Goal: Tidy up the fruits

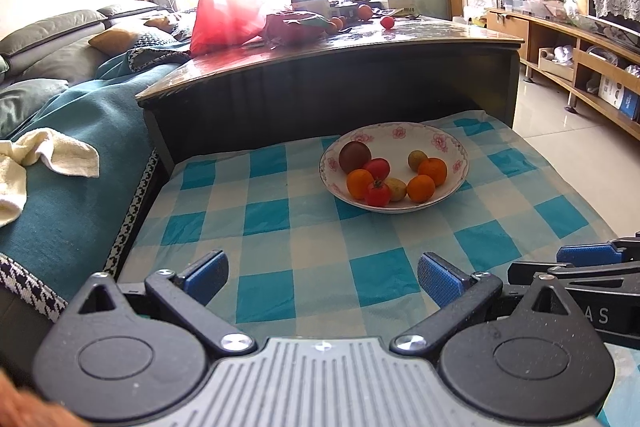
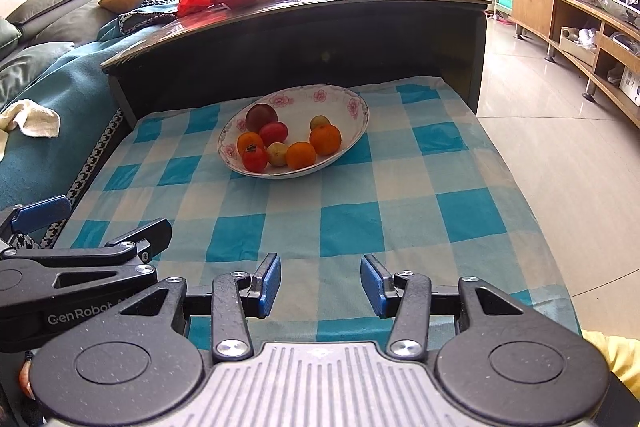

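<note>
A white flowered bowl (image 1: 448, 147) stands on the blue checked cloth (image 1: 304, 251). It holds several fruits: oranges (image 1: 432, 171), red tomatoes (image 1: 377, 193), a dark round fruit (image 1: 354, 156) and small yellow-green fruits (image 1: 417, 159). It also shows in the right wrist view (image 2: 340, 107). My left gripper (image 1: 322, 277) is open and empty, low over the cloth, well short of the bowl. My right gripper (image 2: 320, 285) is open and empty beside it, to its right. Each gripper shows at the edge of the other's view.
A dark wooden table (image 1: 360, 47) rises behind the cloth, with a red plastic bag (image 1: 228, 17), boxes and loose fruits (image 1: 387, 22) on top. A teal-covered sofa (image 1: 72, 163) with a cream towel (image 1: 60, 151) lies left. Tiled floor (image 2: 560, 131) and low shelving (image 1: 580, 67) are right.
</note>
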The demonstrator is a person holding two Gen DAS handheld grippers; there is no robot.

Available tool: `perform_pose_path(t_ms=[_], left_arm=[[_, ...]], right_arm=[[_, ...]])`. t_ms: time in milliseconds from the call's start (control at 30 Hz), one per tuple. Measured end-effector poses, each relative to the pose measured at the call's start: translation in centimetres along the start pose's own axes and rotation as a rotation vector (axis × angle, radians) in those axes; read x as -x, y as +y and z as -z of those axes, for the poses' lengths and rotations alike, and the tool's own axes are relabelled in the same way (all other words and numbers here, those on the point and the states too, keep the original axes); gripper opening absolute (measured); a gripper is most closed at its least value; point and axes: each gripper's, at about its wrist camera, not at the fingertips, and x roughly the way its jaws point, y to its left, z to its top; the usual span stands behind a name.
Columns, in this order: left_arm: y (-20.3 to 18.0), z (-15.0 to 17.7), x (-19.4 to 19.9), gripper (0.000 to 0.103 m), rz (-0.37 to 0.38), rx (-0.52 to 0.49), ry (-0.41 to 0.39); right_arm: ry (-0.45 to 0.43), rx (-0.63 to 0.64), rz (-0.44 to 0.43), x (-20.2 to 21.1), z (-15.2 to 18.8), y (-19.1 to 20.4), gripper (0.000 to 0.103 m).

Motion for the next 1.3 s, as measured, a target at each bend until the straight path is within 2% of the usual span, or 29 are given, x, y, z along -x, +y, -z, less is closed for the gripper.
perform_pose_path(t_ms=[800, 967, 1300], left_arm=[[0.3, 1.0, 1.2, 0.103, -0.020, -0.009, -0.015], [0.2, 1.0, 1.4, 0.103, -0.031, -0.018, -0.022], [0.6, 0.9, 1.2, 0.103, -0.026, -0.018, -0.010]], right_arm=[[-0.004, 0.027, 0.011, 0.7, 1.1, 1.0, 0.041], [-0.007, 0.027, 0.015, 0.7, 1.1, 0.9, 0.046], [-0.011, 0.039, 0.016, 0.7, 1.1, 1.1, 0.050]])
